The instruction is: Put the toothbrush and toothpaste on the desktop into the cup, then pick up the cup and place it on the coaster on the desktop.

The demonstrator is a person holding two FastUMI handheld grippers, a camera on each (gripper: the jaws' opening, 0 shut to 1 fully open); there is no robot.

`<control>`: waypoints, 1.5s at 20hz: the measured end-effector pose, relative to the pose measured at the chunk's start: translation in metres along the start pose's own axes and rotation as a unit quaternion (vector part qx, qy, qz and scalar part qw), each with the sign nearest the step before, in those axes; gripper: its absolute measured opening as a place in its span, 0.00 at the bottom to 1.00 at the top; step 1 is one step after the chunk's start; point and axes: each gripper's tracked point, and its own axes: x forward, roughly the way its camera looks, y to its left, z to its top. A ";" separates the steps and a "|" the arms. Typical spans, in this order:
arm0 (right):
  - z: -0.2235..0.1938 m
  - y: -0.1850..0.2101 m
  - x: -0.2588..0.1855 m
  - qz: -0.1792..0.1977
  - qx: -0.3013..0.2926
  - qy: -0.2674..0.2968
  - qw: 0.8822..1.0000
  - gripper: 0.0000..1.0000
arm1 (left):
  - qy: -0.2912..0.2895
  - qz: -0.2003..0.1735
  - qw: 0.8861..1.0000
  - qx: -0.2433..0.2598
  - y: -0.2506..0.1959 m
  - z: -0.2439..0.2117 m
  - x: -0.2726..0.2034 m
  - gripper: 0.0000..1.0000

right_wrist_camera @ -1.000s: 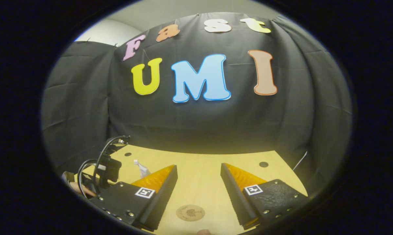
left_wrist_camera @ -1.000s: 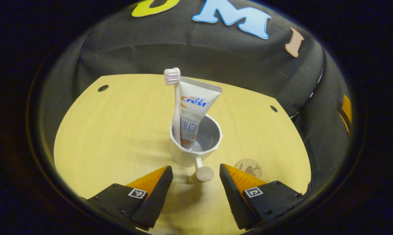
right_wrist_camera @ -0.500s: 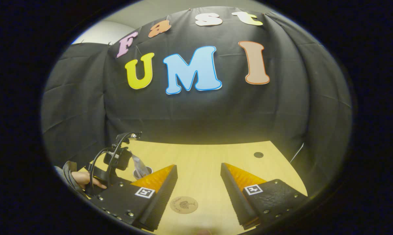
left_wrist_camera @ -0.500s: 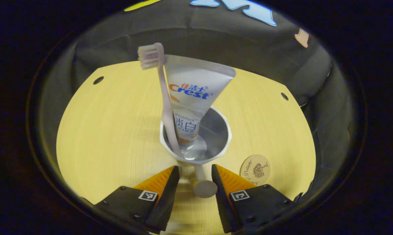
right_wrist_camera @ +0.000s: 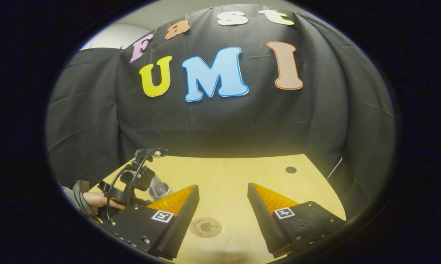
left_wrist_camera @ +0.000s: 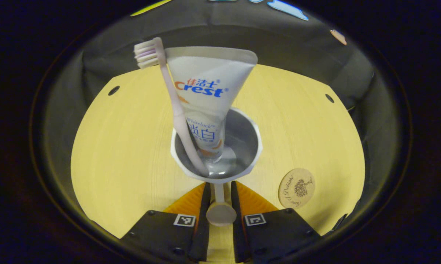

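Observation:
A white faceted cup point(left_wrist_camera: 249, 154) stands on the wooden desktop point(left_wrist_camera: 125, 146), holding a pink toothbrush point(left_wrist_camera: 171, 106) and a white toothpaste tube point(left_wrist_camera: 207, 95) upright. My left gripper point(left_wrist_camera: 219, 200) is shut on the cup's stick-like handle point(left_wrist_camera: 218, 212), both fingers pressing its stem. A round cork coaster point(left_wrist_camera: 296, 182) lies to the right of the cup and again between my right gripper's fingers as coaster point(right_wrist_camera: 205, 227). My right gripper point(right_wrist_camera: 223, 205) hangs open above the desktop with nothing in it. The left gripper and the hand point(right_wrist_camera: 96, 201) holding it show at far left, partly hiding the cup point(right_wrist_camera: 158, 189).
Small dark holes point(left_wrist_camera: 113, 90) point(left_wrist_camera: 329, 98) mark the desktop's far corners. Black cloth walls close the booth behind and on both sides. Bare desktop lies left of the cup and around the coaster.
My left gripper moved forward to the cup and went from open to shut on its handle. My right gripper stayed open and shifted only slightly.

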 end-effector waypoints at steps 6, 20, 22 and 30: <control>-0.007 -0.006 -0.001 -0.004 0.009 0.007 1.000 0.84 | -0.026 0.003 1.000 0.011 0.001 0.006 -0.001 0.31; -0.008 -0.022 -0.014 -0.023 0.025 0.007 0.999 0.84 | -0.053 -0.072 0.994 0.055 -0.081 -0.002 -0.031 0.27; -0.008 -0.025 -0.017 -0.027 0.024 0.004 0.999 0.84 | -0.047 -0.085 0.993 0.071 -0.104 -0.010 -0.035 0.26; -0.014 -0.038 -0.035 -0.043 0.038 0.004 0.998 0.84 | -0.015 -0.110 0.987 0.118 -0.150 -0.051 -0.034 0.27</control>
